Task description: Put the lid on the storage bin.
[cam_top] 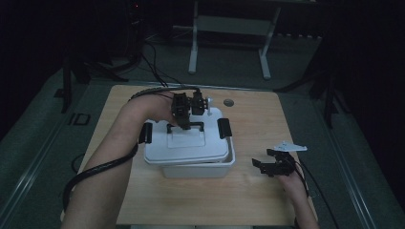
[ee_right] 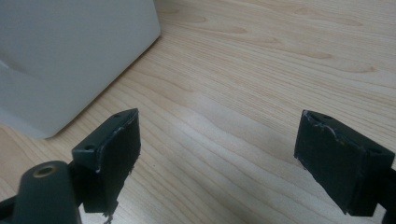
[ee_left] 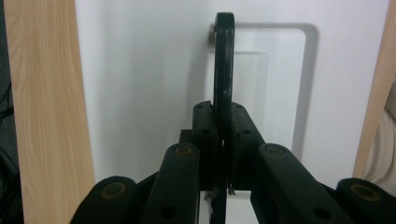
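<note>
White plastic makes up both the lid (cam_top: 186, 145) and the box (cam_top: 198, 168) under it, and the lid sits askew, overhanging the box toward the person's left while the box rim shows bare at the right. Directly below the left gripper (cam_top: 185, 123), the black handle (ee_left: 223, 70) of the lid stands up on edge, and the jaws are clamped together on its thin bar, which runs straight ahead from the pads in the left gripper view. Off to that claw's right and nearer the person, the right gripper (cam_top: 273, 164) hangs just over the wooden table (cam_top: 258, 119) with its jaws wide apart and nothing between them; the box corner lies ahead and to the left of its pads. The risk lies in that narrow pinch: the handle looks hinged, so the lid could swing or tip under the claw and catch a side latch (cam_top: 224, 128) on the box rim, dragging the light box along, since the free claw is not bracing it. A slip off the slim bar would drop the lid crooked.
</note>
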Available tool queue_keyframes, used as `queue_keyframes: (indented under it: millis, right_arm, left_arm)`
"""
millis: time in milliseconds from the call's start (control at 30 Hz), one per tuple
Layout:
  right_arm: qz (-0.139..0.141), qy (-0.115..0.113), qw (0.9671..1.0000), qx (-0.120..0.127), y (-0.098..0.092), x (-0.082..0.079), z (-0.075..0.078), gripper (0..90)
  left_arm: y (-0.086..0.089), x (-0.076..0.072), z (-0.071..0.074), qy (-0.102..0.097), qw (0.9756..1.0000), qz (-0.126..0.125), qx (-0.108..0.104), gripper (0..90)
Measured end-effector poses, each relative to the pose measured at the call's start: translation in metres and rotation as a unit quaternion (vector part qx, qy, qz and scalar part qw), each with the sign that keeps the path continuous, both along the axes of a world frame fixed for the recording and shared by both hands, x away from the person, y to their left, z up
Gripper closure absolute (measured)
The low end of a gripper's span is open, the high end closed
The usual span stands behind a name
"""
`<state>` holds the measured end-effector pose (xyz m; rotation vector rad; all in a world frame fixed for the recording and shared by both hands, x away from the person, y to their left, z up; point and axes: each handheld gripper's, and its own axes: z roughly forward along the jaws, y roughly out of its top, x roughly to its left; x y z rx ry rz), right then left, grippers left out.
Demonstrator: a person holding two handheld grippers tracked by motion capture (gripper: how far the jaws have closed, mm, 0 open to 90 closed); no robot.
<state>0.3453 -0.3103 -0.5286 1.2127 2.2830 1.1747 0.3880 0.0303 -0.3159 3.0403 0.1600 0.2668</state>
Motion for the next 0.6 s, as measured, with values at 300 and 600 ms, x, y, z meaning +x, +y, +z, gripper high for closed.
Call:
queue_keyframes:
  millis: [300,600]
  right_arm:
    - [-0.001,-0.004,1.0000,0.006,-0.002,-0.001,0.001,14.0]
    - [0.003,-0.006,1.0000,0.006,-0.003,-0.002,0.000,14.1]
  left_arm:
    - [-0.025,0.006,-0.012,0.008,0.9999,-0.015,0.001,83.6]
    - [-0.032,0.014,-0.026,0.014,0.9998,-0.013,0.004,83.5]
